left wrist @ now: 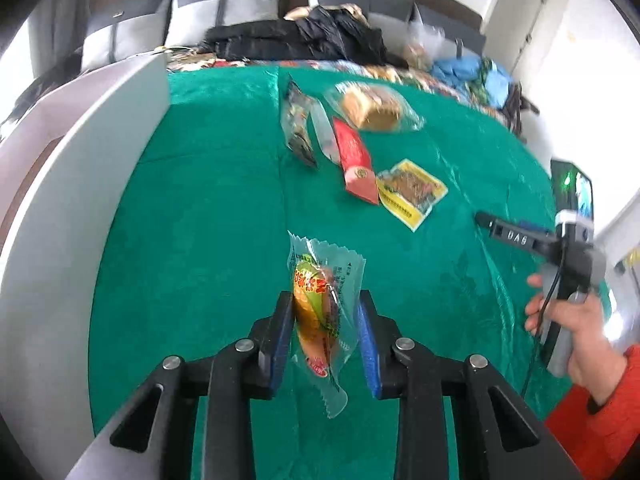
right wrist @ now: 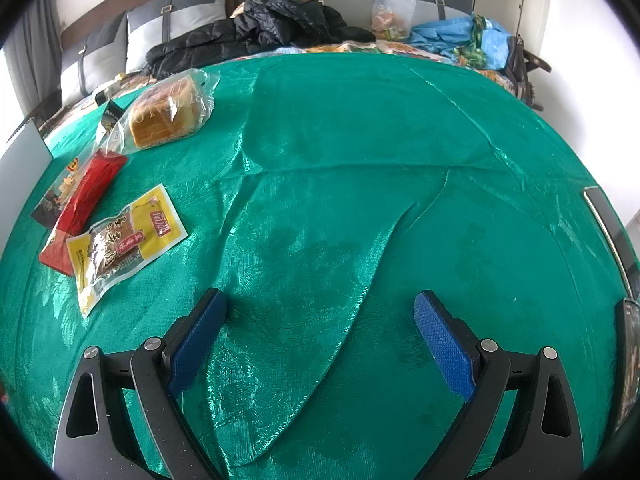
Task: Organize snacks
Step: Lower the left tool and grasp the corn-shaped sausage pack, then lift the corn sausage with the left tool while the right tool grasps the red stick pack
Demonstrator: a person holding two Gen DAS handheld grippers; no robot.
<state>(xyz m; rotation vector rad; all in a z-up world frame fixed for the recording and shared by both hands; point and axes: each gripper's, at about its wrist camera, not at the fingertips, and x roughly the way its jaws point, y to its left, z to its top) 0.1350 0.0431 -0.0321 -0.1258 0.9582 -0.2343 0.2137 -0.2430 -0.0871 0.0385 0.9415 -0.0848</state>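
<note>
The left tool [left wrist: 325, 332] was clamped on a clear-wrapped orange snack [left wrist: 320, 312], lifted above the green cloth [left wrist: 208, 220]; the right tool [right wrist: 320, 344] hung apart, empty. Step judged: carrying it; next, setting it in the white box [left wrist: 80, 168] alongside

We see four snack packets [left wrist: 360, 140] clustered on the cloth [left wrist: 208, 200] — a fifth packet [left wrist: 320, 308] nearer, between our left gripper [left wrist: 325, 328] fingers; box [left wrist: 80, 152] at left.
</note>
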